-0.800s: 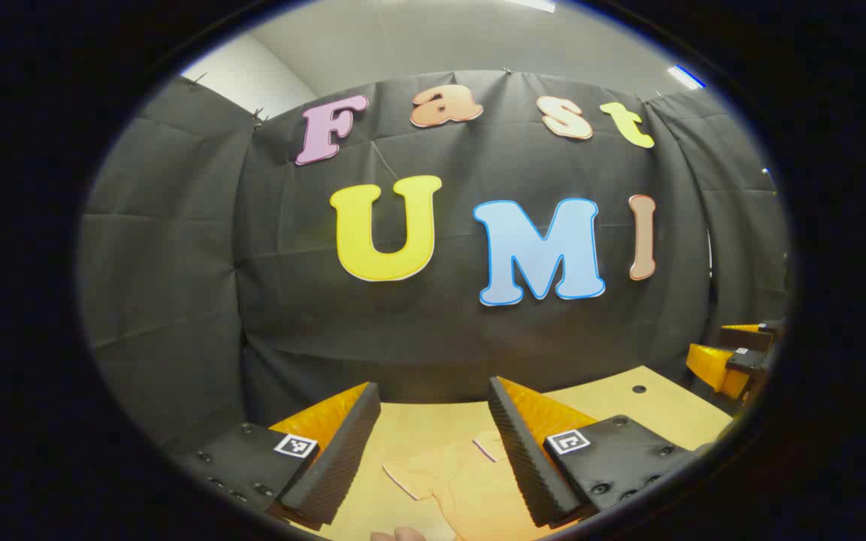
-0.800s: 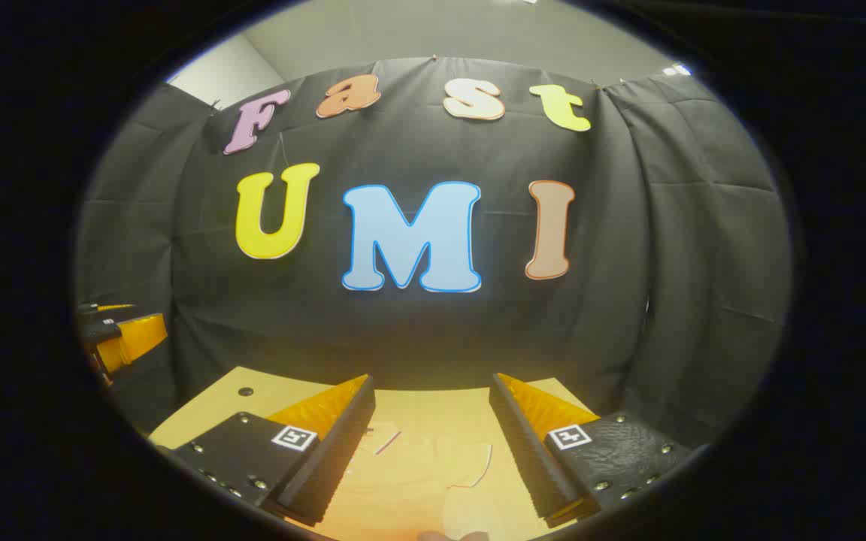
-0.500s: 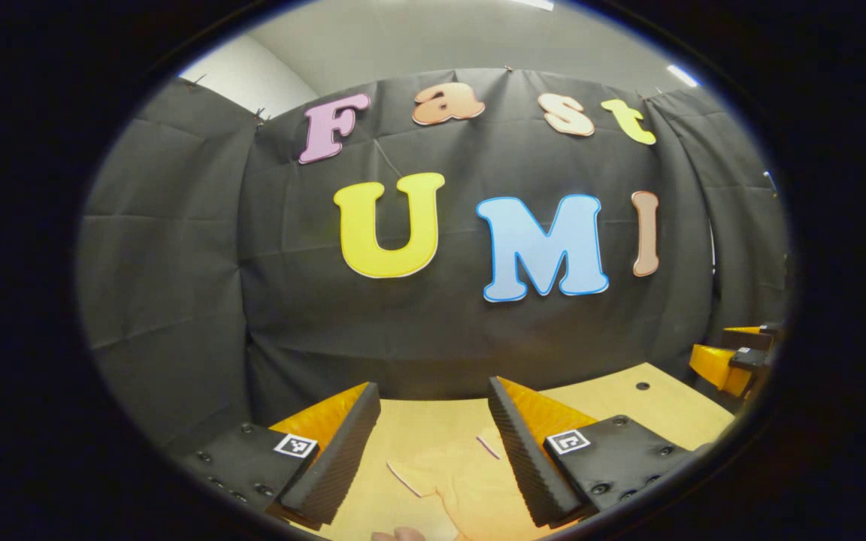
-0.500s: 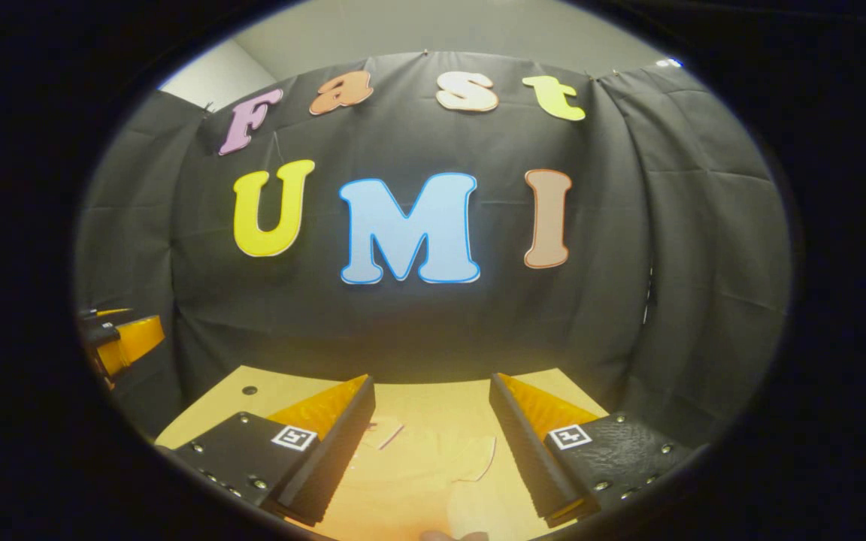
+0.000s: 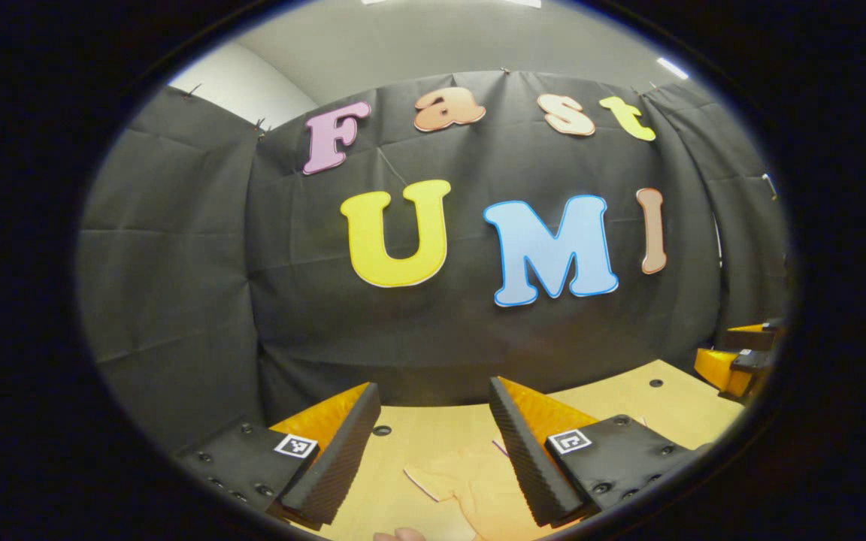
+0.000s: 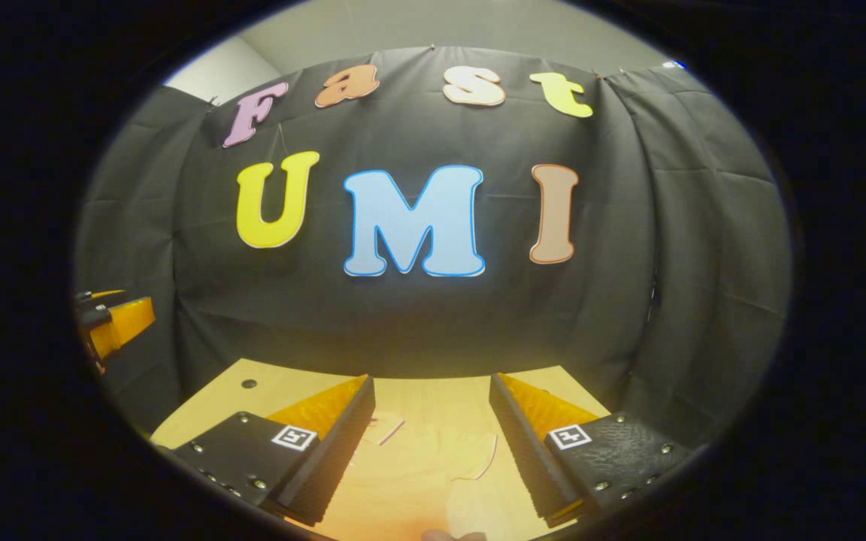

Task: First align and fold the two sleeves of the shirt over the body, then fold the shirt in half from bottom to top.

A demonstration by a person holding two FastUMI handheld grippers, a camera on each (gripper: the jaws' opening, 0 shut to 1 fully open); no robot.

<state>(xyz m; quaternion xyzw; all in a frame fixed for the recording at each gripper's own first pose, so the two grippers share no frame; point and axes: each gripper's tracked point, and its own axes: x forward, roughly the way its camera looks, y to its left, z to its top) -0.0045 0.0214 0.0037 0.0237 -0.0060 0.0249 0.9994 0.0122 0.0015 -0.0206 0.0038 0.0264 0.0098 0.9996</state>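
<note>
Two grippers are up in the air, and both point more at the black wall than down at the table. The left gripper [image 5: 433, 443] has its two fingers spread wide apart, and nothing sits between them. Past its tips, low down, lies the shirt [image 5: 470, 481] on the tan table [image 5: 628, 398]. It is a pale orange shirt, and one short sleeve [image 5: 429, 479] sticks out flat to the side with a thin light edge. A small bit of a hand [image 5: 401, 534] peeks in at the very bottom. The right gripper [image 6: 433, 443] is spread wide too and holds nothing. Under it the same shirt [image 6: 410, 481] lies flat on the table [image 6: 215, 398], and a curved edge of cloth shows near the middle, but it is too small to say which part that is. Far off at the side of that view is the other gripper's orange body. I think the job has hardly begun. The sleeve that shows looks like it is not folded over the body yet, though much of the shirt is hidden. So both sleeve folds seem left to do, and then the fold from bottom to top. Next, each gripper likely needs to come down and pinch a sleeve.
</note>
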